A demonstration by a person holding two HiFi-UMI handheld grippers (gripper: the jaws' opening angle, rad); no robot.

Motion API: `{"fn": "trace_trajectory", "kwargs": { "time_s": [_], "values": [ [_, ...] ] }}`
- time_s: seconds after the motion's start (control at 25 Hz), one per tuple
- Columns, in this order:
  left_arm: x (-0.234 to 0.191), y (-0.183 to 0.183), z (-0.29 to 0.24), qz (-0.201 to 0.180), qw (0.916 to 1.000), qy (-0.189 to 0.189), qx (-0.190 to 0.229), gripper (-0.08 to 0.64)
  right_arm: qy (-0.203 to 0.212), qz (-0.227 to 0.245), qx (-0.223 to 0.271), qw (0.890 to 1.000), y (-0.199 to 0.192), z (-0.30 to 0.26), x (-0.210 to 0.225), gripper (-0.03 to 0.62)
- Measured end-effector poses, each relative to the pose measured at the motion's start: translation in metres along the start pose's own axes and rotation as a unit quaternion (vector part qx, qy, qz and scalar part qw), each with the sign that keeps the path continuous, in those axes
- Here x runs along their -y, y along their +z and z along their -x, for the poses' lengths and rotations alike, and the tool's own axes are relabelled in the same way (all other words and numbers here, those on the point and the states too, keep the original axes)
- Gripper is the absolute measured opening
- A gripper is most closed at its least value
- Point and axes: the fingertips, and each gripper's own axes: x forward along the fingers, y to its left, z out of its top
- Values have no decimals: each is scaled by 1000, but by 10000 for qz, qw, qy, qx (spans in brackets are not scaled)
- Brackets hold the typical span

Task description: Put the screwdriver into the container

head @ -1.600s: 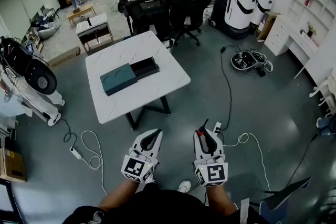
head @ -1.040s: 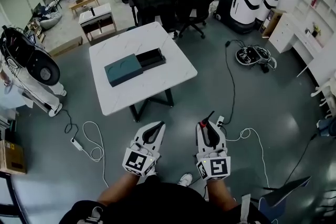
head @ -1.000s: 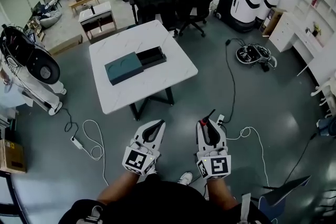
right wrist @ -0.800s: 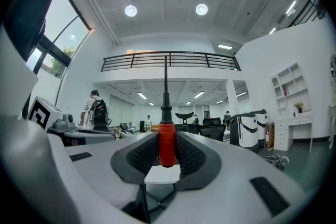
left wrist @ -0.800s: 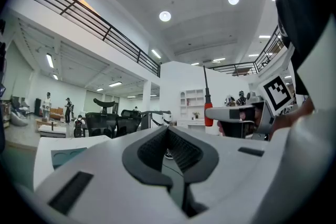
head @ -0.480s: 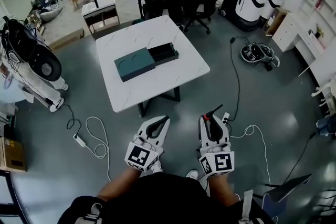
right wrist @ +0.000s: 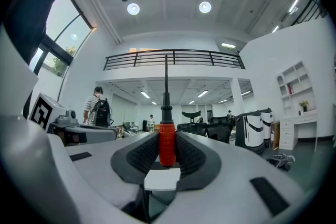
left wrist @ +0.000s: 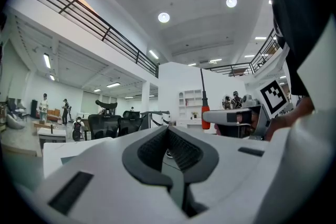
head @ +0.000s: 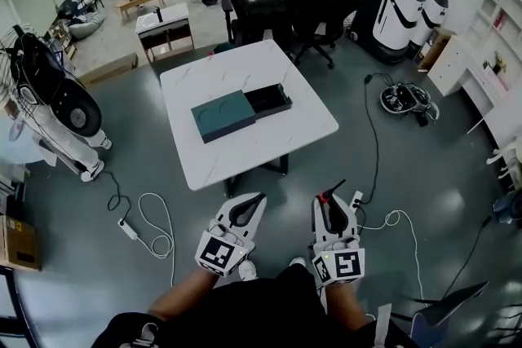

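The container (head: 238, 110) is a teal box with a black open drawer, lying on the white table (head: 245, 149) ahead of me. My right gripper (head: 330, 201) is shut on the screwdriver (head: 329, 196), held low in front of my body and short of the table. In the right gripper view the red handle (right wrist: 167, 143) sits between the black pads and the dark shaft points straight up. My left gripper (head: 248, 204) hovers beside it, shut with nothing in it; its pads (left wrist: 178, 150) meet in the left gripper view, where the screwdriver (left wrist: 204, 113) also shows at the right.
Black office chairs (head: 273, 12) stand behind the table. Two white machines (head: 400, 8) are at the back right. A white humanoid robot (head: 53, 106) stands at the left. Cables and a power strip (head: 129, 229) lie on the grey floor on both sides of the table.
The table and container have come closer and lower in the head view. Both grippers keep their pose, and the right one still holds the screwdriver.
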Motion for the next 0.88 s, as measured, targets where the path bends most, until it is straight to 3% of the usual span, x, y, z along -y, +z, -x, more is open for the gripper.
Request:
{"fn": "trace_trajectory", "kwargs": {
  "time_s": [0.24,0.44,0.68,0.8,0.88],
  "values": [
    [3,-7,-30,116,9999,-3,-127,6,123,37,18,9999,3,-20,23,107],
    [8,-4,-58,456,9989,98,-101,6,268,18,47,9996,6,-34,49,107],
    [6,5,-98,299,9992,262,-61,6,430,-18,15,9991,7,-48,87,107],
    [10,2,-117,398,9981,403,-258,6,558,-26,-41,9984,6,-54,107,107],
    [14,-1,-132,420,9979,459,-160,6,654,-18,-50,9978,5,-57,121,107]
  ]
}}
